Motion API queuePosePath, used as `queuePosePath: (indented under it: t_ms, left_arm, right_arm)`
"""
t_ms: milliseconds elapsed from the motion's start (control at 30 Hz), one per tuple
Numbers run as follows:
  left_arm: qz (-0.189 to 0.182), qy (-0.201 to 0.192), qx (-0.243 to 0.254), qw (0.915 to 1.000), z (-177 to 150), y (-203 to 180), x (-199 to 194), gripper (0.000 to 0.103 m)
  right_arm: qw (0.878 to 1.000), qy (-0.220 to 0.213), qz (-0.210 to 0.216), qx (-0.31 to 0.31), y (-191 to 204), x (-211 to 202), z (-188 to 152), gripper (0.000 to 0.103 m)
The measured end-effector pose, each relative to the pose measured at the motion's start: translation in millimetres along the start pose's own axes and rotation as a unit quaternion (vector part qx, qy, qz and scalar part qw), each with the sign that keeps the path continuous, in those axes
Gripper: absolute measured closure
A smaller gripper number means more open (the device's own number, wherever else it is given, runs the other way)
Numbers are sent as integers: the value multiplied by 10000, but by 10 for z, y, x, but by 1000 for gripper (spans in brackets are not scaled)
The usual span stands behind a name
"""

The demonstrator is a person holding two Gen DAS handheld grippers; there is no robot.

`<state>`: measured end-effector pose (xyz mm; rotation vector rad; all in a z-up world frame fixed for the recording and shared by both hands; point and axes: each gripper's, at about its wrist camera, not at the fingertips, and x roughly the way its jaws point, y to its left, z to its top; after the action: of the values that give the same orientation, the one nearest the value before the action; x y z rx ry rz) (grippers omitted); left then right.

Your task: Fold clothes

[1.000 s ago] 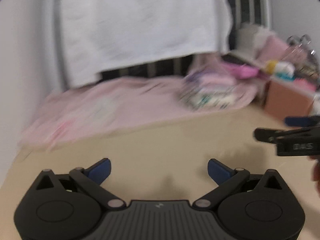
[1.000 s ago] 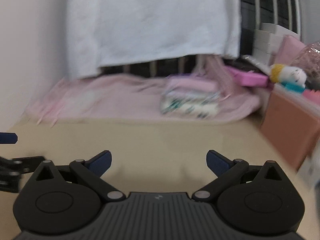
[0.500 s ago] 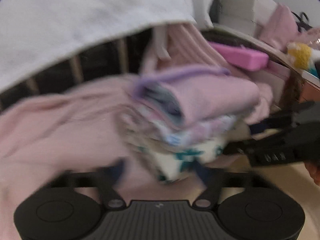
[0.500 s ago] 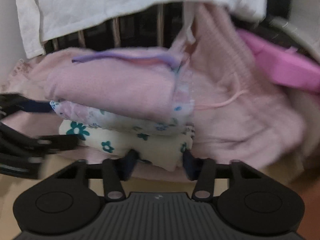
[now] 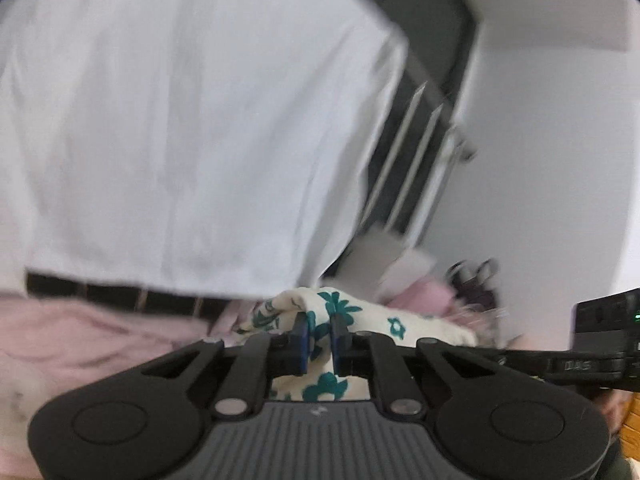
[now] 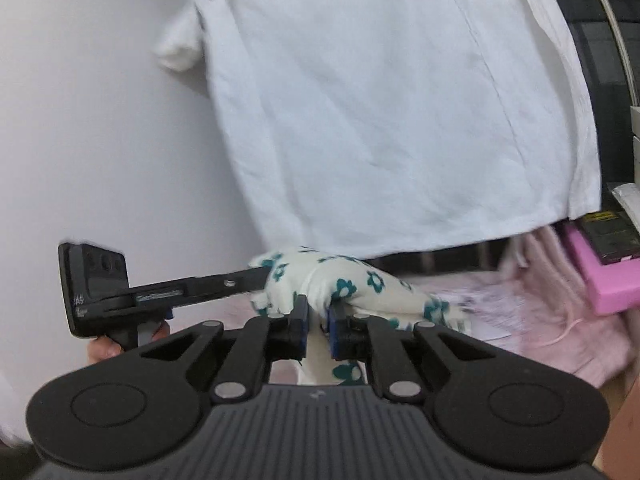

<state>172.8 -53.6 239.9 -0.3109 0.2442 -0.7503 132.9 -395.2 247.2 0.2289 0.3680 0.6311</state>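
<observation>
Blue pads of the left gripper are nearly together, pinching a bunch of the cream garment w/ teal flowers. Right gripper likewise: pads close, clamped on the same floral garment, cloth bulging up above the fingers & hanging down between them. Garment is held up off the surface, spanning btwn both grippers. Left gripper's fingers enter the right view from the left side, reaching into the garment's far end. Behind: big white cloth draped over a dark railing. Below it, pink fabric spread out. At right a pink box; contents can't tell, dark flat item on top.
</observation>
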Motion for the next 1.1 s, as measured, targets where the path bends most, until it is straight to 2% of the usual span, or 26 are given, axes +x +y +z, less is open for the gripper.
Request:
queuePosePath:
  t_ms: [100,167,233,300,333,367,400,433,500,533,567,600,633,667,733,800,833,867,900,933,1033,1100]
  left_arm:
    - [230,-187,108,9995,-120,-286,-716,92]
    - [547,-148,69,9984,-263,-379,-1106,92]
    - [962,50,-146,9952,-492,-362,-1415,91]
    - [1461,441,-247,9880,-817,-271,-1627,90]
    - [1688,646,-187,9834,-1053,-203,-1682,85]
    - [1936,839,-88,9775,-1316,-148,-1751,78]
    - [2263,918,35,9697,-1552,-142,-1860,75]
    - [2587,996,159,9607,-1788,-135,-1970,74]
    - [3149,1122,409,9416,-2237,-153,-2208,73]
    - [3148,1072,544,9415,-2380,-273,-2389,69]
    - [3045,936,669,9456,-2500,-429,-2578,55]
    - [2938,803,808,9490,-2616,-585,-2742,45]
    - [2841,688,989,9512,-2716,-746,-2843,26]
    - [2745,605,1195,9522,-2808,-917,-2918,13]
    - [2357,589,1727,9546,-2992,-1209,-2889,12]
    - [2184,951,2053,9493,-3123,-1347,-2616,12]
    - [2278,1111,2150,9432,-3177,-1367,-2468,14]
    - [2432,1247,2193,9366,-3221,-1376,-2379,21]
    - [2571,1364,2179,9316,-3238,-1398,-2325,25]
    - [2676,1471,2136,9280,-3250,-1409,-2284,33]
    - [2746,1629,1848,9295,-3266,-1330,-2311,34]
    - [3093,1587,1849,9192,-3262,-1260,-2313,35]
  right_arm:
    - [9990,-90,445,-8,486,-277,-150,94]
    - [9972,-125,736,21,795,-417,-281,94]
    - [9986,188,504,15,996,-271,-576,94]
    - [9984,506,263,9,1195,-121,-873,93]
    - [9977,665,142,6,1295,-45,-1021,90]
    - [9949,984,-233,59,1292,163,-1260,87]
    - [9880,1389,-673,8,1271,372,-1528,80]
    - [9773,1742,-1203,-93,1219,537,-1836,80]
    - [9621,1726,-2080,-353,1250,491,-2268,80]
    - [9688,1346,-2023,-494,1341,272,-2448,69]
    - [9747,976,-1938,-543,1433,39,-2590,60]
    - [9780,701,-1883,-557,1513,-133,-2708,43]
    - [9806,607,-1762,-612,1619,-331,-2838,40]
    - [9829,518,-1639,-668,1726,-531,-2968,40]
    - [9866,439,-1350,-808,1868,-876,-3215,40]
    - [9841,634,-1266,-1076,1910,-956,-3326,40]
    - [9802,760,-1470,-1084,1883,-916,-3351,43]
    - [9767,838,-1683,-1033,1874,-853,-3362,47]
    - [9750,843,-1784,-1017,1854,-799,-3400,55]
    - [9747,811,-1814,-1024,1847,-775,-3428,59]
    - [9740,731,-1860,-1064,1953,-666,-3525,59]
    - [9705,783,-1838,-1349,1998,-543,-3595,59]
